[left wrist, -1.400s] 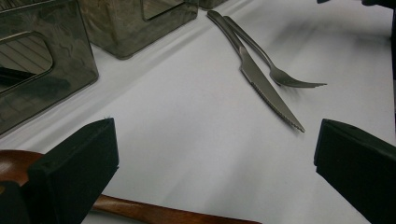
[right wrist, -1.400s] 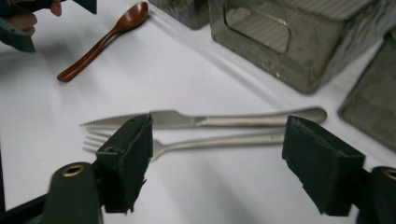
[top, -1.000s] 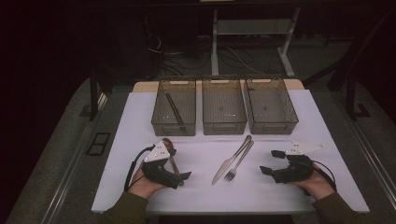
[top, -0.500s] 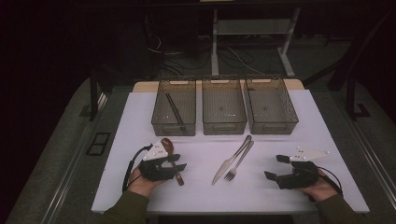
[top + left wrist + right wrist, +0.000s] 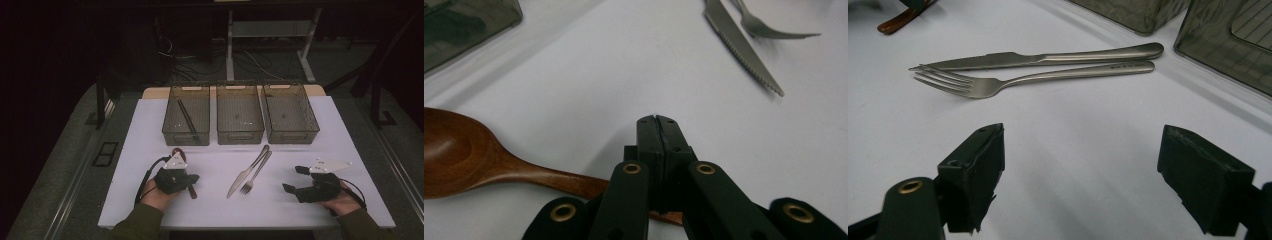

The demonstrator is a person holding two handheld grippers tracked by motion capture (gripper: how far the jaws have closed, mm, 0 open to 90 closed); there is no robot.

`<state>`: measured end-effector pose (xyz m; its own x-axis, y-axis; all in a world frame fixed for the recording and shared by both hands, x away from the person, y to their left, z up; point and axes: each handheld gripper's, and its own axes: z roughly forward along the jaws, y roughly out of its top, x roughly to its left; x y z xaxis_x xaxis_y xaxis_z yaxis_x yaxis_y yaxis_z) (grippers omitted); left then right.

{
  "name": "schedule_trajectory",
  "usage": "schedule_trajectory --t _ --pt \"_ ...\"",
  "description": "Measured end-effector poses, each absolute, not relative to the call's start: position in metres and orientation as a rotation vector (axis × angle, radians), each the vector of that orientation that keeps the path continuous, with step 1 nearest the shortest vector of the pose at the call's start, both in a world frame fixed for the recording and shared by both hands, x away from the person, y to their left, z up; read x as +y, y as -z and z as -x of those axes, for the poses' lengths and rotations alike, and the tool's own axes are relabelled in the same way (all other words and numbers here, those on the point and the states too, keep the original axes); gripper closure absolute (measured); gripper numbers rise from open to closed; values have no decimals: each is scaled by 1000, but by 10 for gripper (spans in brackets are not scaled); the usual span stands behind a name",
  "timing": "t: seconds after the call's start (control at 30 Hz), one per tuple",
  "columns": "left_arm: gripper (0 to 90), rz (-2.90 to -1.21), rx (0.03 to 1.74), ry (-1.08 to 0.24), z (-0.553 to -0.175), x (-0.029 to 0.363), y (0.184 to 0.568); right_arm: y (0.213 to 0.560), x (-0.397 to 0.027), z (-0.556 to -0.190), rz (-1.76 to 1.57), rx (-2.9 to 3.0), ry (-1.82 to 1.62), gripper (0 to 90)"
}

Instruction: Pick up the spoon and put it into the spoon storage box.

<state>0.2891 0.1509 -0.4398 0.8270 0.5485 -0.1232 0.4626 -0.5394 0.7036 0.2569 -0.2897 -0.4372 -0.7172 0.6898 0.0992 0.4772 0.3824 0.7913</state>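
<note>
Cutlery sorting sits at an early stage: one dark utensil (image 5: 186, 118) lies in the left bin (image 5: 186, 131), left of the middle bin (image 5: 240, 132); that bin and the right bin (image 5: 292, 131) hold nothing. In front of it on the tabletop (image 5: 350, 165), the knife (image 5: 248, 170) and fork (image 5: 257, 173) wait. The left hand-held gripper (image 5: 657, 122) has just been closing, jaws now together above the wooden spoon (image 5: 471, 157)'s handle, gripping nothing visible. The right hand-held gripper (image 5: 1080, 170) gapes empty.

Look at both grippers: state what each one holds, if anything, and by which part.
The left gripper has just closed over the wooden spoon, on its handle; the jaw tips meet, so a firm hold cannot be told. The right gripper is open and holds nothing.
</note>
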Motion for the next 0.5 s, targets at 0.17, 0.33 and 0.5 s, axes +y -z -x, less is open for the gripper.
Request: schedule_trajectory --t 0.17,0.33,0.5 --pt "891 -2272 741 -131 -290 151 442 437 -290 -257 -1034 2396 -1244 193" --pt "891 -2285 760 -123 -290 152 443 437 -290 -257 -1040 2394 -1244 193" --pt "892 -2285 788 -127 -290 157 441 437 -290 -257 -1038 2392 -1244 193"
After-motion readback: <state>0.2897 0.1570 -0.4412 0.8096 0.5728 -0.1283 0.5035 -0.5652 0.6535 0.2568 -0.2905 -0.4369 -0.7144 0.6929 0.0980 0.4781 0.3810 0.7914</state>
